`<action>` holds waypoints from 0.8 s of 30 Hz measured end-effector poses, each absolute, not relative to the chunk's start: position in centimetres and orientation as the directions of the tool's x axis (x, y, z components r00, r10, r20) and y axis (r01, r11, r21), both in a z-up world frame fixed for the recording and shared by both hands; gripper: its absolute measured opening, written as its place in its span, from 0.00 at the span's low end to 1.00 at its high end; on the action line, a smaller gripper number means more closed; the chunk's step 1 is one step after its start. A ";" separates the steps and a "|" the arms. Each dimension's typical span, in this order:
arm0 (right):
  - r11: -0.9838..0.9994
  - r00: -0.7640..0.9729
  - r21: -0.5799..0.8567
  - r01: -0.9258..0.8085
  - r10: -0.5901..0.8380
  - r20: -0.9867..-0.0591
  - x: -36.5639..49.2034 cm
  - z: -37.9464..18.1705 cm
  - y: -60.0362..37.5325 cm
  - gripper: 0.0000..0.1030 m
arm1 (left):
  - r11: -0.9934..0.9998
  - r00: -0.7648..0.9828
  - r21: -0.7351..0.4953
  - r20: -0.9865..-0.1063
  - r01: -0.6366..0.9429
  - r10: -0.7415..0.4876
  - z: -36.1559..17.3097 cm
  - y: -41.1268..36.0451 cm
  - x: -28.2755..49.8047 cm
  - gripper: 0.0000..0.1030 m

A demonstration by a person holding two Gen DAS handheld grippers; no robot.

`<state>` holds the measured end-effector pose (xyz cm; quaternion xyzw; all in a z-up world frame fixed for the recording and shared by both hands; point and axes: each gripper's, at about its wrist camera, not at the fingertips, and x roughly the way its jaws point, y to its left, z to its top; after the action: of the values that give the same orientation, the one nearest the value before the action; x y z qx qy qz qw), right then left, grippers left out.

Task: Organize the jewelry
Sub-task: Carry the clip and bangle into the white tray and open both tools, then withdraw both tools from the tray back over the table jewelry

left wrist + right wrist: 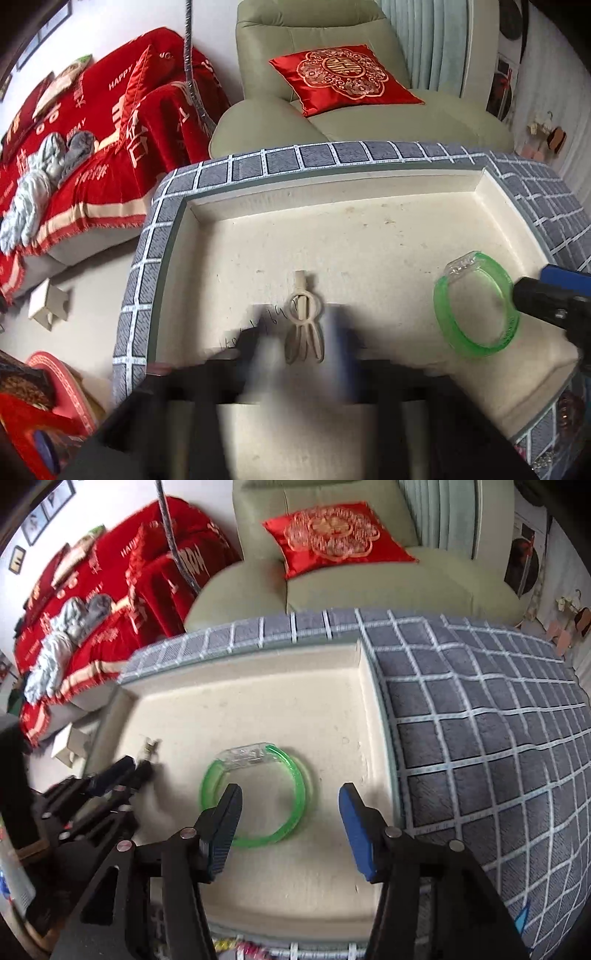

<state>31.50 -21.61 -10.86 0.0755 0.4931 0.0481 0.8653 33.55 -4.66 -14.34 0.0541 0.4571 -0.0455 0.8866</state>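
Red-covered sofa (92, 147), far left, strewn with grey clothes (40, 177). Pale green armchair (332, 74), behind the table, carrying a red cushion (343, 77) with a gold emblem. Table under a grey checked cloth (480, 738), its near part taken up by a shallow cream tray (332, 236) with raised walls. Right gripper (291, 812): black frame, blue pads, jaws standing about half apart with nothing pressed between them; its left finger overlaps the near-left arc of the bangle in the right wrist view, though whether it touches cannot be told; its right finger stands clear of the bangle, out to the right. Left gripper (301, 343): badly blurred in its own view, jaws spread wide, one finger on either side of the hair clip, no pad seen pressing on it. Green bangle (255, 794), translucent with a clear section at its far side, lying flat on the tray floor toward the right wall. Cream hair clip (304, 317), a looped piece with a stick through it, lying on the tray floor left of the bangle and well apart from it. Small white box (50, 306) on the floor, left of the table.
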 end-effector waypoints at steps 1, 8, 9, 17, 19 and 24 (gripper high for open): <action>0.983 0.519 0.185 -0.010 0.163 -0.839 30.9 -10.3 -21.8 0.57 | 0.992 0.598 0.052 -0.801 0.112 -0.025 -14.1 -4.4 33.2 1.00; 0.976 0.561 0.218 -0.008 0.185 -0.807 26.7 -8.2 -22.1 0.65 | 0.990 0.660 0.085 -0.751 0.108 -0.008 -12.0 -4.2 30.7 1.00; 0.975 0.566 0.221 -0.011 0.188 -0.802 26.1 -8.0 -22.1 0.68 | 0.990 0.673 0.084 -0.739 0.110 -0.012 -11.5 -4.1 30.1 1.00; 0.959 0.605 0.281 -0.039 0.247 -0.757 20.9 -7.8 -21.8 0.99 | 0.994 0.700 0.003 -0.710 0.112 -0.077 -9.6 -1.4 23.7 1.00; 0.957 0.594 0.286 -0.040 0.253 -0.764 19.4 -8.1 -21.7 1.00 | 0.994 0.696 -0.033 -0.712 0.104 -0.097 -9.7 -0.5 21.6 1.00; 0.962 0.543 0.270 -0.039 0.247 -0.803 16.5 -9.5 -21.2 1.00 | 0.996 0.685 -0.025 -0.725 0.082 -0.074 -10.7 -0.1 17.4 1.00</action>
<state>16.46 -21.18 -9.52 0.1104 0.4709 0.0822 0.8714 17.45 -0.11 -10.73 0.0047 0.3948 -0.0426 0.9178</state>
